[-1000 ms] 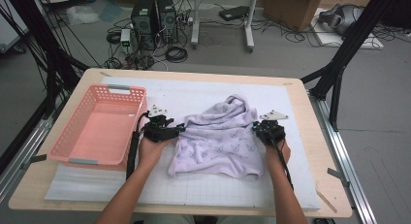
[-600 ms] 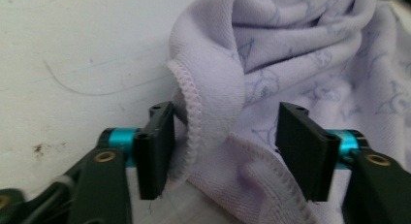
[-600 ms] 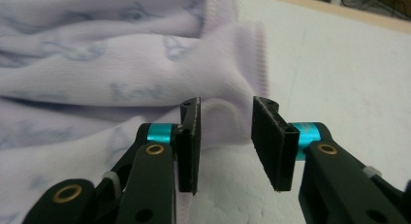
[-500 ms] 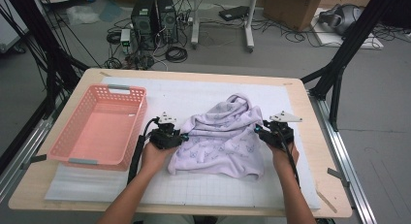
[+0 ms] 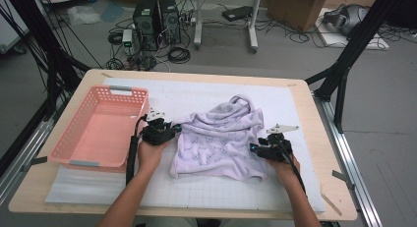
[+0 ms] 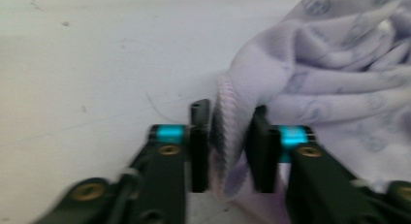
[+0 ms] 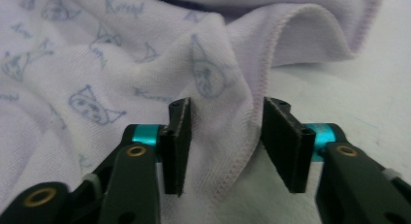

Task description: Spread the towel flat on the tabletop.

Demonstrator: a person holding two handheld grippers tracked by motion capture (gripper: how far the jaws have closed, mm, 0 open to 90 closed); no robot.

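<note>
A lilac towel (image 5: 221, 133) with a small printed pattern lies crumpled on the white mat (image 5: 196, 97). My left gripper (image 5: 172, 130) is at its left edge. In the left gripper view the towel's (image 6: 329, 64) hem stands in the narrow gap of the left gripper (image 6: 229, 136), whose jaws have just been opening. My right gripper (image 5: 253, 149) is at the towel's near right edge. In the right gripper view a fold of the towel (image 7: 97, 64) and its stitched hem lie loosely between the right gripper's (image 7: 225, 136) jaws, which have just been opening and stand apart from the cloth.
A pink plastic basket (image 5: 129, 91) sits on the table's left side, close to my left hand. The wooden table edge (image 5: 324, 138) runs along the right. Computers, cables and boxes are on the floor beyond the far edge.
My right hand has slid toward me along the towel's right edge. The towel's far right part, held up before, has slumped onto the mat. The left hand has stayed in place.
</note>
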